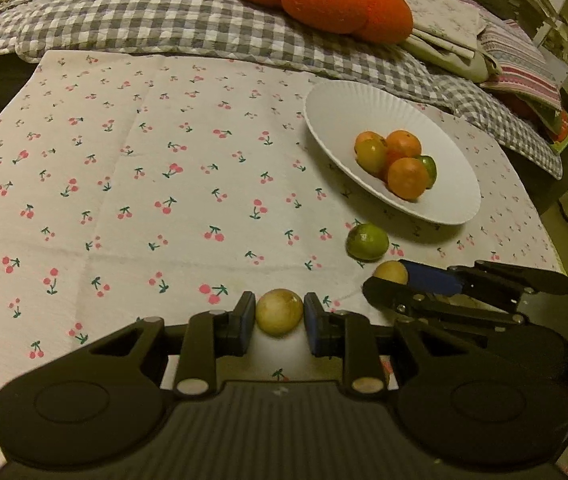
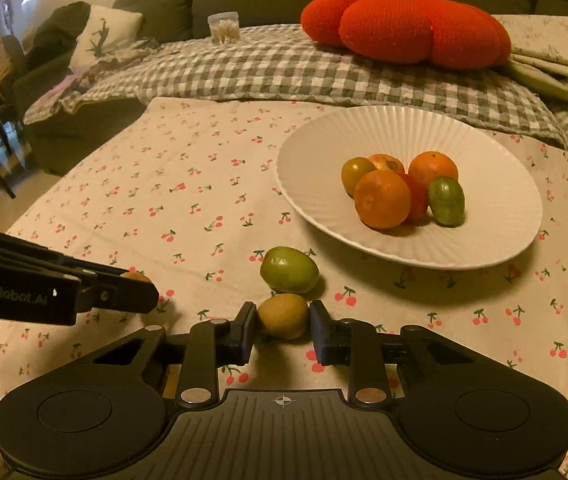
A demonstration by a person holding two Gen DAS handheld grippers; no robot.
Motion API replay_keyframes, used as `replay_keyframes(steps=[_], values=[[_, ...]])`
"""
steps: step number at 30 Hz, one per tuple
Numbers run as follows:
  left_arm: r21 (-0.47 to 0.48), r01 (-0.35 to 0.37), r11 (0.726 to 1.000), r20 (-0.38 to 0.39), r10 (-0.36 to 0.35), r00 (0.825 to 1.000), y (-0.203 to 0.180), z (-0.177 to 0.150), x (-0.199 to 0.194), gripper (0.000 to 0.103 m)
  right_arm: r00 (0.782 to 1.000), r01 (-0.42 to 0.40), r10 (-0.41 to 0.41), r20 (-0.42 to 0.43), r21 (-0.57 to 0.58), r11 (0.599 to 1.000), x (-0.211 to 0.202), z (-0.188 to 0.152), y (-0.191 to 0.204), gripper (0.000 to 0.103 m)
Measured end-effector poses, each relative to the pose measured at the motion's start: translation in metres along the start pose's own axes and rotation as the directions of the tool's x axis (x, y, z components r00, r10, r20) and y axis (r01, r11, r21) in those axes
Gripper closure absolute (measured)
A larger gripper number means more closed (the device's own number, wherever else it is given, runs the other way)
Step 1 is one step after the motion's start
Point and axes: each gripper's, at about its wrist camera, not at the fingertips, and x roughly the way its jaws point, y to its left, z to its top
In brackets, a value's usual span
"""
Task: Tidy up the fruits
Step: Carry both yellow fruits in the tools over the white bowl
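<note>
Matt ribbed plate (image 2: 495,236) on printed cotton tablecloth (image 2: 188,200); fuzzy knitted cushion (image 2: 403,28).

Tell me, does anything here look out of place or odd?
Only one thing: a green fruit lies on the tablecloth beside the white plate, not on it. Each gripper is shut on a small yellow fruit. Nothing looks spilled or damaged.

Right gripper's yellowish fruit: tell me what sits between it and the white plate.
A loose green fruit lies on the cherry-print cloth just beyond the yellowish fruit gripped by the right gripper, on the line toward the white plate. Lifting over it should clear it; nothing else visible intervenes.
</note>
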Motion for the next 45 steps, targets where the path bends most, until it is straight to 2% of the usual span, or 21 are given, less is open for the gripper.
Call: replay_keyframes(steps=[8,29,40,45], values=[[0.009,-0.005,1.0,0.027,0.005,1.0,-0.004,0.007,-0.007,0.079,1.0,-0.009,0.009,0.017,0.0,1.0,-0.01,0.002,0.001,0.076],[0.036,0.017,0.999,0.115,-0.021,0.993,-0.029,0.043,-0.022,0.079,0.99,-0.012,0.005,0.143,0.047,0.999,-0.048,0.023,-0.012,0.076],[0.009,0.018,1.0,0.17,-0.019,0.985,-0.023,0.072,-0.017,0.079,0.979,0.022,-0.037,0.202,0.077,0.997,-0.06,0.038,-0.029,0.076],[-0.012,0.045,0.999,0.181,-0.042,0.983,-0.019,0.084,-0.006,0.079,0.972,0.053,-0.082,0.219,0.136,0.989,-0.062,0.045,-0.05,0.076]])
